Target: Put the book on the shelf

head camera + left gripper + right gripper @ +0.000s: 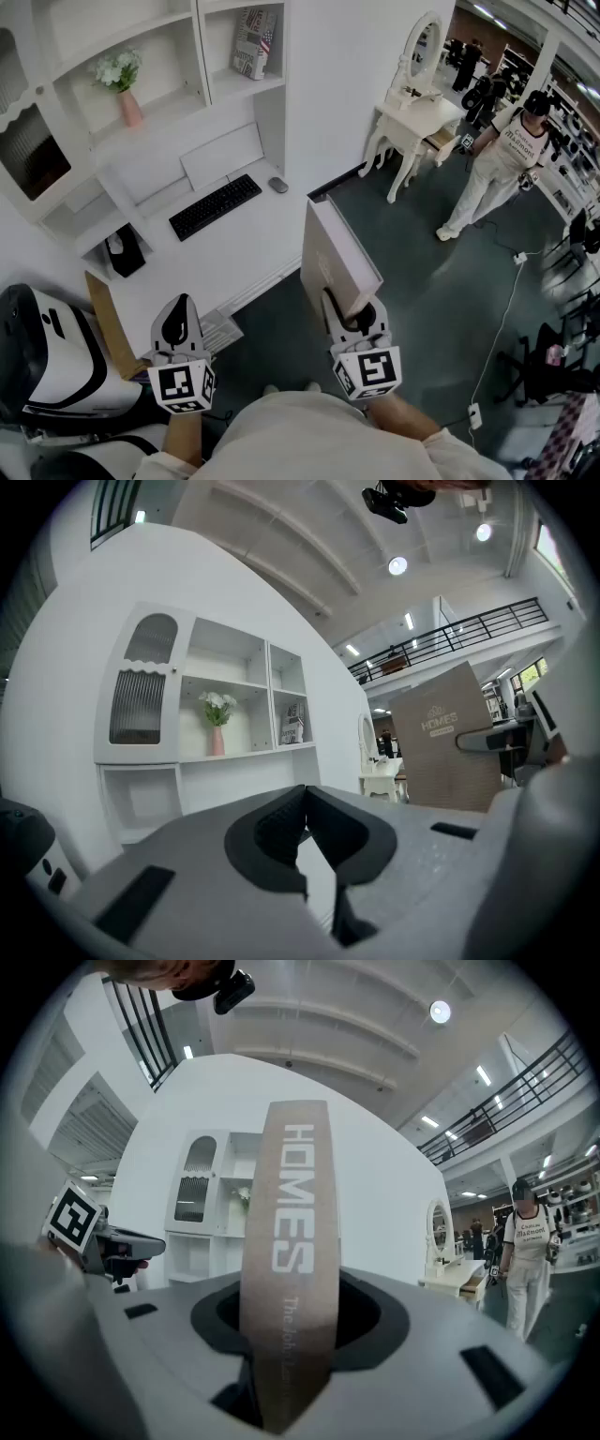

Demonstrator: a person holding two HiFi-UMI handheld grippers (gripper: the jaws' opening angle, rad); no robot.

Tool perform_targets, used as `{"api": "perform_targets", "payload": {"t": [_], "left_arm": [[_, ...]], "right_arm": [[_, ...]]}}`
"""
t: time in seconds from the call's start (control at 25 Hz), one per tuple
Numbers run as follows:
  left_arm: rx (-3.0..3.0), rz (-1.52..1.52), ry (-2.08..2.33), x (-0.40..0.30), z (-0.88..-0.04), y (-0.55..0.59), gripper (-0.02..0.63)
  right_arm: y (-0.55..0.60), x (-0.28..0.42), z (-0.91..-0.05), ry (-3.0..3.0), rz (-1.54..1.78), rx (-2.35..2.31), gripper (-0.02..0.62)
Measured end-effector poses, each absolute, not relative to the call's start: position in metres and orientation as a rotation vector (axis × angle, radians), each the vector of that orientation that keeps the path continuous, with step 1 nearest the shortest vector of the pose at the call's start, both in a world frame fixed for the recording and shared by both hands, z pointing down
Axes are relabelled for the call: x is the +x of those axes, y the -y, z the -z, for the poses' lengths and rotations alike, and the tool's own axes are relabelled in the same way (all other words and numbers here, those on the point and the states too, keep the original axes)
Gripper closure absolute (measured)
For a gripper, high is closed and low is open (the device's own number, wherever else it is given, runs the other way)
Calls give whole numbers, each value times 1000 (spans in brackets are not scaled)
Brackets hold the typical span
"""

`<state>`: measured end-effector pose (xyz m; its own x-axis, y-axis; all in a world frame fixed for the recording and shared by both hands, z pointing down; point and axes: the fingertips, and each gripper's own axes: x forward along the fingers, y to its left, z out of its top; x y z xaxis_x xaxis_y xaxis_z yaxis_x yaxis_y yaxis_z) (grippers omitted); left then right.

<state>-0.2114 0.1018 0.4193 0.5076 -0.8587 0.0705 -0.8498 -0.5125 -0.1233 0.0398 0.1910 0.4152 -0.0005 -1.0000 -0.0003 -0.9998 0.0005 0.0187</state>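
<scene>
My right gripper (pixel 286 1330) had its jaws clamped on the spine of the tan book (pixel 289 1232), which stood upright at centre frame in the head view, just right of the desk (pixel 239 253). My left gripper (pixel 305 808) held nothing, its jaws met at the tips. The white shelf (pixel 234 86) sat at upper left, past the keyboard (pixel 215 206).

I wear a pale cream top (pixel 309 436), and my left gripper (pixel 180 314) and right gripper (pixel 354 319) are light grey shells with black pads, each carrying a black-and-white marker cube (pixel 183 386).
</scene>
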Motion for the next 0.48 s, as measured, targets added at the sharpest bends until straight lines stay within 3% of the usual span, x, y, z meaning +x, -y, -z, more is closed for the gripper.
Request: {"api": "perform_targets", "payload": {"t": [0.48], "left_arm": [[-2652, 209, -1534, -199, -423, -106, 601]], "right_arm": [[-189, 52, -422, 2235, -3, 2192, 416]]}}
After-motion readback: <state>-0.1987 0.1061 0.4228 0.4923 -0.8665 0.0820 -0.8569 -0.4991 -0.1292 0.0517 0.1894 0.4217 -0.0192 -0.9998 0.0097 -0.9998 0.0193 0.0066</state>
